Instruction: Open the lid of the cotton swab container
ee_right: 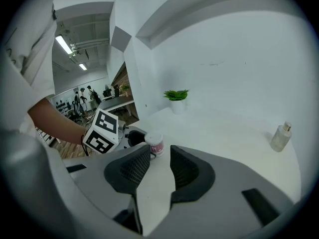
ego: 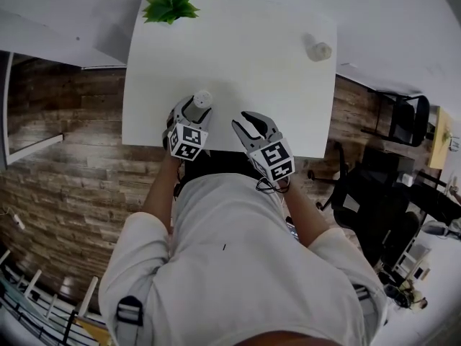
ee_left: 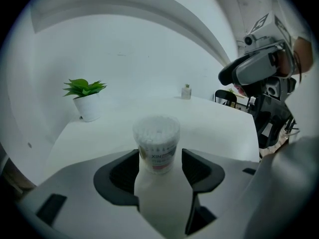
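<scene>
Plastic swab tub on desk, lid still shut, so task barely begun. L gripper wide open round it, no grip yet; R gripper half open, empty.

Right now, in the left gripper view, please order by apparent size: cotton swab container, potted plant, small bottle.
1. cotton swab container, though it is nearest the camera
2. potted plant
3. small bottle, farthest away
</scene>
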{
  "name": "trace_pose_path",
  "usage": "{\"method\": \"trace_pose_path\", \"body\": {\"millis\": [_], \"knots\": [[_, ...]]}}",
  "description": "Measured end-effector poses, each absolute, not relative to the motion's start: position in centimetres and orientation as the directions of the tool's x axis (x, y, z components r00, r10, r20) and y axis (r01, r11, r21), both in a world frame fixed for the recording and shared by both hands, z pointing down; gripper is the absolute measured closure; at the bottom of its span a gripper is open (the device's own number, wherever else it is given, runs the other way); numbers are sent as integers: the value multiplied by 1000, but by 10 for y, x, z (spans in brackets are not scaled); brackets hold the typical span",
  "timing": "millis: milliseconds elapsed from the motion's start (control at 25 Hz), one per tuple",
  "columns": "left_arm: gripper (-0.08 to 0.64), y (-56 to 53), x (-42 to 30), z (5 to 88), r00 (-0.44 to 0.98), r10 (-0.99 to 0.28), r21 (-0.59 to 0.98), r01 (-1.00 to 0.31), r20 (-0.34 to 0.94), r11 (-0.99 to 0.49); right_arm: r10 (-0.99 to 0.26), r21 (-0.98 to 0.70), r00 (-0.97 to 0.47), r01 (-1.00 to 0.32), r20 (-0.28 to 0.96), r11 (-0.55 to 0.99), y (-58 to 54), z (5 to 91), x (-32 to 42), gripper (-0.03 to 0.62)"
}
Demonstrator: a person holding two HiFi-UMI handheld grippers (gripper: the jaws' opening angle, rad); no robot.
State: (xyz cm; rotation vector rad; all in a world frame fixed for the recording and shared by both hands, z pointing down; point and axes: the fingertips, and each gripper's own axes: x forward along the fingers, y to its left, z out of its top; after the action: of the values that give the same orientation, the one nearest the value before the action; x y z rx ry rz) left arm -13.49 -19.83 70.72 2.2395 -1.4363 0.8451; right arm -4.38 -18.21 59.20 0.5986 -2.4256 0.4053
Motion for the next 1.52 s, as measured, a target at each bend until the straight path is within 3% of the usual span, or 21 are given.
{"method": "trace_pose_path", "body": {"millis": [480, 880, 1240, 1520], "knots": [[290, -221, -131, 712, 301, -712, -42, -906, 634, -421, -326, -138, -709, -511, 625, 848, -201, 592, -35, 468], [293, -235, -112, 683, 402, -714, 1, -872, 574, -490, -327, -137, -722, -502, 610, 854, -218, 585, -35, 468], [293, -244, -116, 601, 468, -715, 106, -865, 519, -490, -324, -88, -787, -429, 525, 899, -234, 545, -56, 468], [293, -247, -124, 540, 472, -721, 76, -858, 507, -509, -276, -67, -886, -322, 373, 944, -237, 479, -81, 430]]}}
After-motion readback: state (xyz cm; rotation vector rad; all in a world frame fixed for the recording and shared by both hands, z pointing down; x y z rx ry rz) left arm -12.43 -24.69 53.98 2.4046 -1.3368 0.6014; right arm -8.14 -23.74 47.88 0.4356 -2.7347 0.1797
